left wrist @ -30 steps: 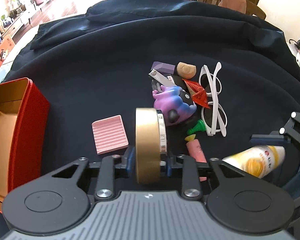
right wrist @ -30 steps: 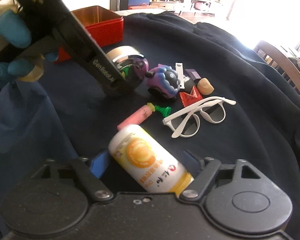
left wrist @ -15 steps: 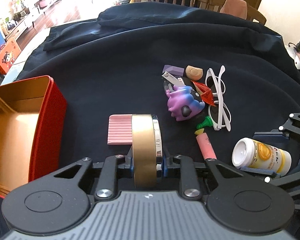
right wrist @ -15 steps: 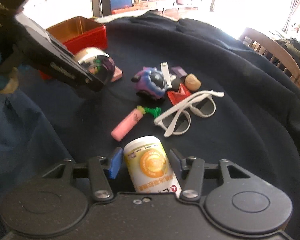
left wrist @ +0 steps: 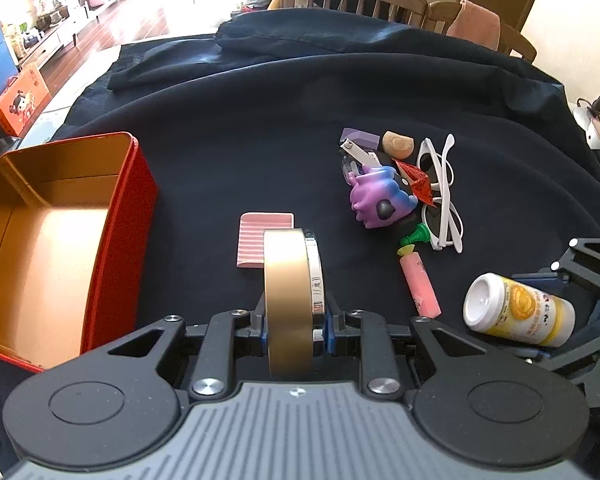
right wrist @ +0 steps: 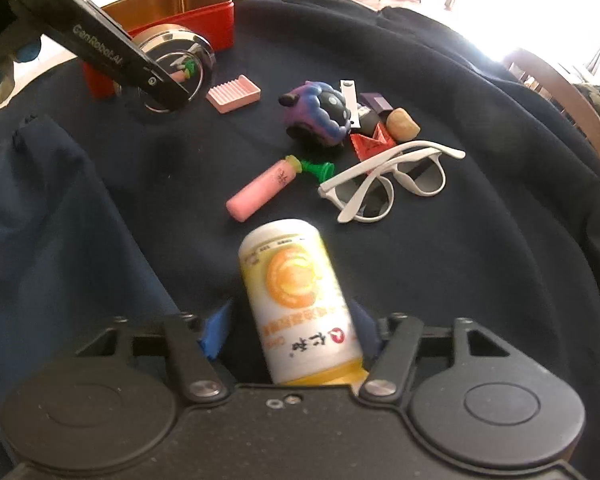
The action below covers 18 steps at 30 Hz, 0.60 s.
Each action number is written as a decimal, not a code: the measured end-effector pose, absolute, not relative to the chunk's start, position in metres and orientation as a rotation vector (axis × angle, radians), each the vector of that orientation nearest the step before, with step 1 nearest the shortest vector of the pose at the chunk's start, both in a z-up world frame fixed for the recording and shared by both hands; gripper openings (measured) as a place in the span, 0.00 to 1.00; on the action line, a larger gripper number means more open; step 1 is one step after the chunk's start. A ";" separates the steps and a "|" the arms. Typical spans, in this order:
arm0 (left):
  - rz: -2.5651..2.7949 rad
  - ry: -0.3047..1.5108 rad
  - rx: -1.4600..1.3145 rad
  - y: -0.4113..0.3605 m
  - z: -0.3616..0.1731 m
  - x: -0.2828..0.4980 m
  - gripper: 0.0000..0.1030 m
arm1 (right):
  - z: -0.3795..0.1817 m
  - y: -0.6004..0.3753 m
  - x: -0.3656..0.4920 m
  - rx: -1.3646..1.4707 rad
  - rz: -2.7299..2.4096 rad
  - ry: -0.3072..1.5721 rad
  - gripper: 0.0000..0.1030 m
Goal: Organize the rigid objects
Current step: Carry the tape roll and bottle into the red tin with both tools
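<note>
Left wrist view: left gripper (left wrist: 294, 320) is clenched on a round gold tin (left wrist: 288, 300), held on edge between the blue pads, off the dark cloth (left wrist: 240, 152). Open red box (left wrist: 60, 232) sits at far left, gold inside. Pink ridged tray (left wrist: 260, 240) lies just beyond the tin. Center-right is a cluster: purple toy figure (left wrist: 380, 200), nail clipper (left wrist: 356, 154), purple block (left wrist: 360, 138), tan shell-shaped piece (left wrist: 396, 144), red folded paper (left wrist: 418, 184), white sunglasses (left wrist: 442, 196). Nearer: green pawn (left wrist: 416, 236) touching the tip of a pink marker (left wrist: 418, 284). At right, yellow-white bottle (left wrist: 518, 310) lies between the right gripper's fingers (left wrist: 592, 256).

Right wrist view: right gripper (right wrist: 292, 336) has the bottle (right wrist: 296, 296) between its pads, cap pointing away; right pad touches the bottle, left blue pad (right wrist: 216, 330) shows a gap. Can't tell if it's firmly grasped. Marker (right wrist: 264, 190), pawn (right wrist: 318, 168), sunglasses (right wrist: 384, 184) lie just beyond. Toy figure (right wrist: 318, 112) w/ clipper (right wrist: 350, 100) farther. Top left: left gripper (right wrist: 152, 76) holding the tin (right wrist: 180, 64) in front of the red box (right wrist: 188, 12), tray (right wrist: 234, 94) just right of it.
</note>
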<state>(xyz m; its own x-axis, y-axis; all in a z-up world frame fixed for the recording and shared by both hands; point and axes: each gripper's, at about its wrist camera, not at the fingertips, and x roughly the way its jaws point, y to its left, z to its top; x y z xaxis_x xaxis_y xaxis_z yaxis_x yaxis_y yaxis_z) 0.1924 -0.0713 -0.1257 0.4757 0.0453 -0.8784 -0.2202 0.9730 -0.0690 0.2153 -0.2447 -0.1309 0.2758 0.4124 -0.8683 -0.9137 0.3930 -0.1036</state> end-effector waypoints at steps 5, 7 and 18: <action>0.153 1.051 -0.205 -0.066 -0.120 0.184 0.23 | -0.123 -0.246 0.215 -0.657 0.964 0.880 0.45; 0.148 1.044 -0.215 -0.062 -0.116 0.180 0.23 | -0.116 -0.245 0.215 -0.619 0.939 0.888 0.45; 0.101 1.003 -0.273 -0.015 -0.082 0.158 0.23 | -0.060 -0.207 0.199 -0.387 0.891 0.930 0.43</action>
